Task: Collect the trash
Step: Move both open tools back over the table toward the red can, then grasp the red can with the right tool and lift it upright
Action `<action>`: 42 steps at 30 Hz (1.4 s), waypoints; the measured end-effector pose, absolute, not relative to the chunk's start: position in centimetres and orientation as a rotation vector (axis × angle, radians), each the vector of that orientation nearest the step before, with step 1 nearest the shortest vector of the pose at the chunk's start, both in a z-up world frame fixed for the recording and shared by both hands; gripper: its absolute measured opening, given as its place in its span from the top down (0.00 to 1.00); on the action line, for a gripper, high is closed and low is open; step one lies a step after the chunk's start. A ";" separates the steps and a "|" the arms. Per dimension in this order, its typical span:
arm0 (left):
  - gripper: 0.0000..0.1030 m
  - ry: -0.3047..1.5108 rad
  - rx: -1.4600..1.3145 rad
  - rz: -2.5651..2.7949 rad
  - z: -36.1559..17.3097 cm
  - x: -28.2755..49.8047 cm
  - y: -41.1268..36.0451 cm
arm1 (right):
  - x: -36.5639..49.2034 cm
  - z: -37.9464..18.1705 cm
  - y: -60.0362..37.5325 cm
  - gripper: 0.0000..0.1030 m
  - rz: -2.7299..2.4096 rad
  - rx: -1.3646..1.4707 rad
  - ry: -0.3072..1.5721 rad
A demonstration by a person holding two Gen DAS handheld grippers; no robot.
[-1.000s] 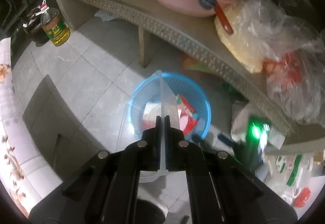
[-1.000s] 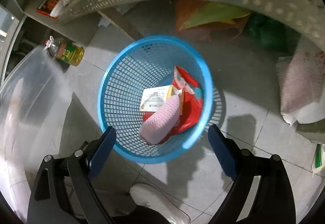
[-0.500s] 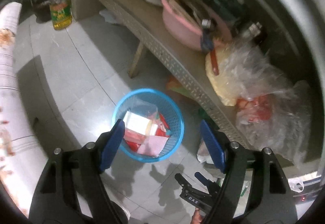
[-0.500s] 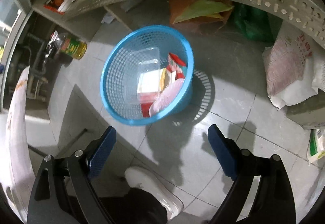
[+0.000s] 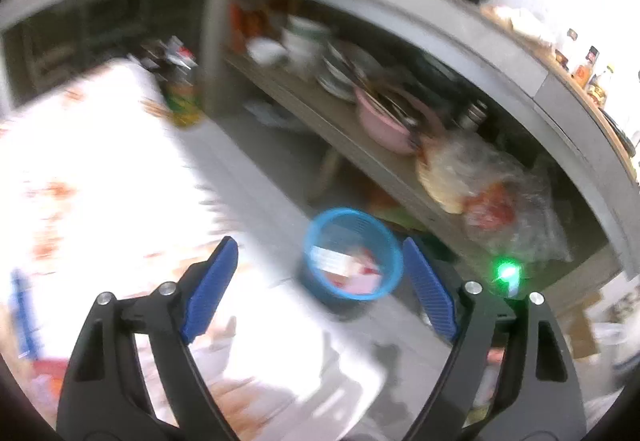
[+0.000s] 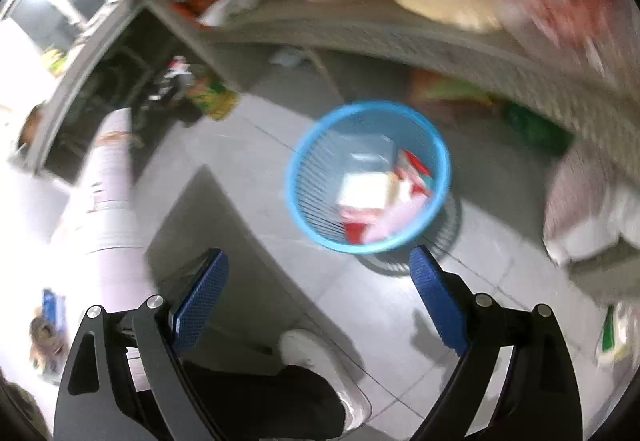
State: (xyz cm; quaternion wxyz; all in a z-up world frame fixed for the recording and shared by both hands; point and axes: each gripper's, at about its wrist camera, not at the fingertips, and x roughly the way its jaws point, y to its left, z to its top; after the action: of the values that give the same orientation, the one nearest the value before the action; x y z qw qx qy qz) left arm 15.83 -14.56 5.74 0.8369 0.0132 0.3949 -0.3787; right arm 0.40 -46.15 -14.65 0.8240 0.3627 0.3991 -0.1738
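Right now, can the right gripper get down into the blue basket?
Probably yes. The right gripper is open and empty, and the blue basket sits on the floor ahead of it, its top open and nothing between them. It would have to descend first.

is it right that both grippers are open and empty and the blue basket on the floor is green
Not quite. The left gripper and right gripper are indeed open and empty, and the basket does stand on the floor, but it is blue, not green. The right wrist view shows its blue mesh wall and rim clearly, with trash already inside.
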 end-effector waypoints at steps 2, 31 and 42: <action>0.19 0.790 0.026 -0.755 6.5 14.6 -10.9 | 1.1 -12.5 -44.9 0.14 -0.309 0.734 0.823; 0.32 0.685 -0.039 -0.434 -0.1 9.6 6.6 | 16.9 -3.3 -17.8 0.25 0.665 0.820 1.035; 0.43 0.782 -0.072 -0.446 -1.7 11.7 5.2 | 19.1 -5.3 -15.9 0.53 0.704 0.914 1.114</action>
State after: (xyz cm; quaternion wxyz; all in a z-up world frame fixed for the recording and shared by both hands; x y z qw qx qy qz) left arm 11.66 5.25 -1.68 0.8998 -0.0349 0.3777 -0.2155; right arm 19.10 -15.95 -5.27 0.6953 0.4097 0.4992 0.3154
